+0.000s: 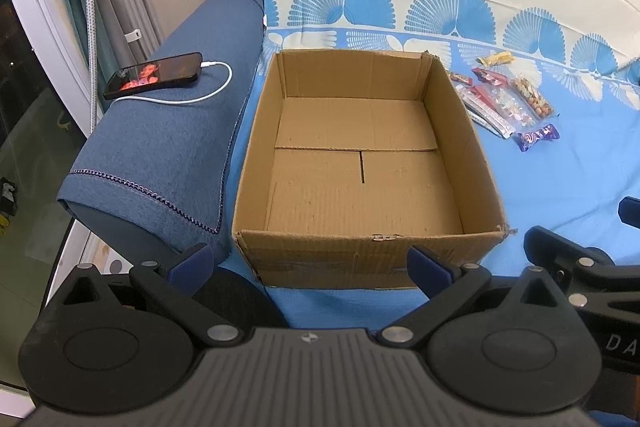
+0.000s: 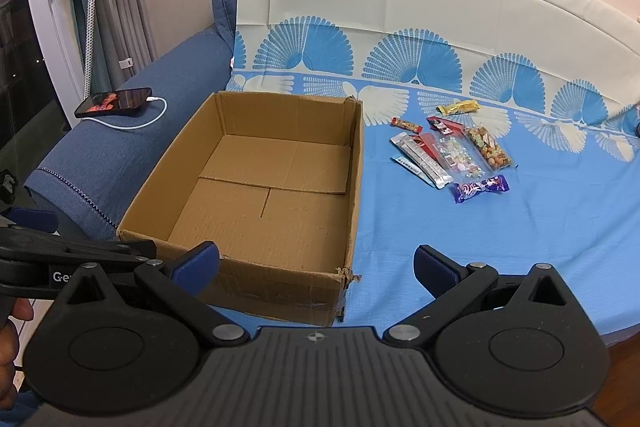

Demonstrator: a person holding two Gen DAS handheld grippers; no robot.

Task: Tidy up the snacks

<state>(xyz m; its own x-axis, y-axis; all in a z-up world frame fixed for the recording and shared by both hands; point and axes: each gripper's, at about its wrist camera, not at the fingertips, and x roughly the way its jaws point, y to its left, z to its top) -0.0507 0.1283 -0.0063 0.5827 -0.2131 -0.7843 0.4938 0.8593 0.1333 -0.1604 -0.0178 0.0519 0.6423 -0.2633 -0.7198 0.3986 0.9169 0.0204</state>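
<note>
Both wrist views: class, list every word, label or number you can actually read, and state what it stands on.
"DA": white letters, cut off by the frame edge, on the black body of the right tool, seen in the left wrist view.
"Ge": white letters, partly hidden, on the black body of the left tool, seen in the right wrist view.
Colourful snack wrappers on the blue patterned cloth: print too small and blurred to read.
Brown cardboard box: no legible text.

"DA" on right gripper [image 1: 576,259]; "Ge" on left gripper [image 2: 24,227].
</note>
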